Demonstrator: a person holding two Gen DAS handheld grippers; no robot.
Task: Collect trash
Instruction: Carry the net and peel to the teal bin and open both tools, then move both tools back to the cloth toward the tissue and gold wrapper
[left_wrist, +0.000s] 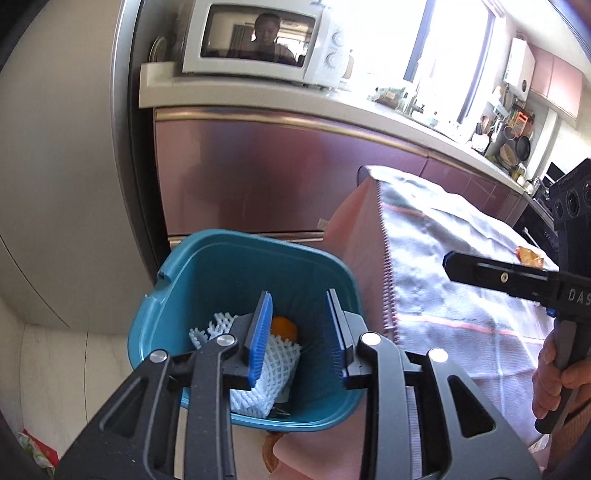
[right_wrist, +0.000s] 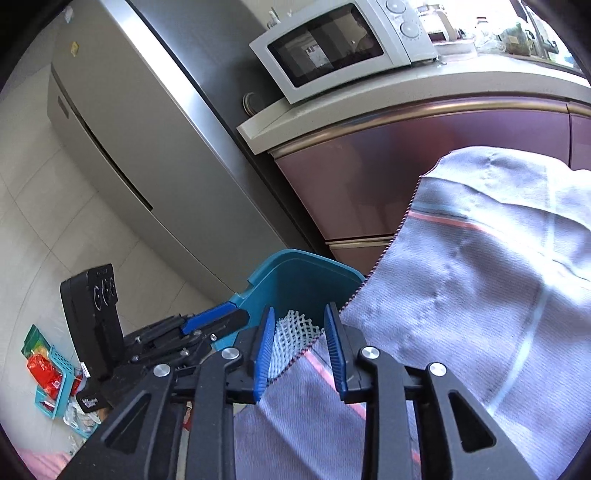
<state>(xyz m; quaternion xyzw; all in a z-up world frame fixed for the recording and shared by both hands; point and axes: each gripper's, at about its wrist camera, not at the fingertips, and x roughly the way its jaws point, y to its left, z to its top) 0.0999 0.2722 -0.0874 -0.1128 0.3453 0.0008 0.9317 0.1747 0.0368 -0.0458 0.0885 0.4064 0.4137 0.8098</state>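
Note:
A teal trash bin (left_wrist: 207, 266) stands on the floor beside the cloth-covered table. Inside it lie white foam fruit netting (left_wrist: 273, 373) and an orange piece (left_wrist: 285, 328). My left gripper (left_wrist: 297, 343) hangs open and empty right over the bin's mouth. My right gripper (right_wrist: 300, 350) is open and empty over the table's left edge, with the bin (right_wrist: 295, 273) and the netting (right_wrist: 291, 328) just beyond it. The right gripper also shows in the left wrist view (left_wrist: 495, 275). A brown scrap of trash (left_wrist: 530, 255) lies on the cloth behind it.
The table wears a grey cloth with red stripes (right_wrist: 480, 295) over a pink one (left_wrist: 358, 236). A steel fridge (right_wrist: 140, 122), pink cabinets (left_wrist: 266, 173) and a microwave (left_wrist: 258, 37) stand behind. A teal basket with packets (right_wrist: 48, 369) lies on the floor at left.

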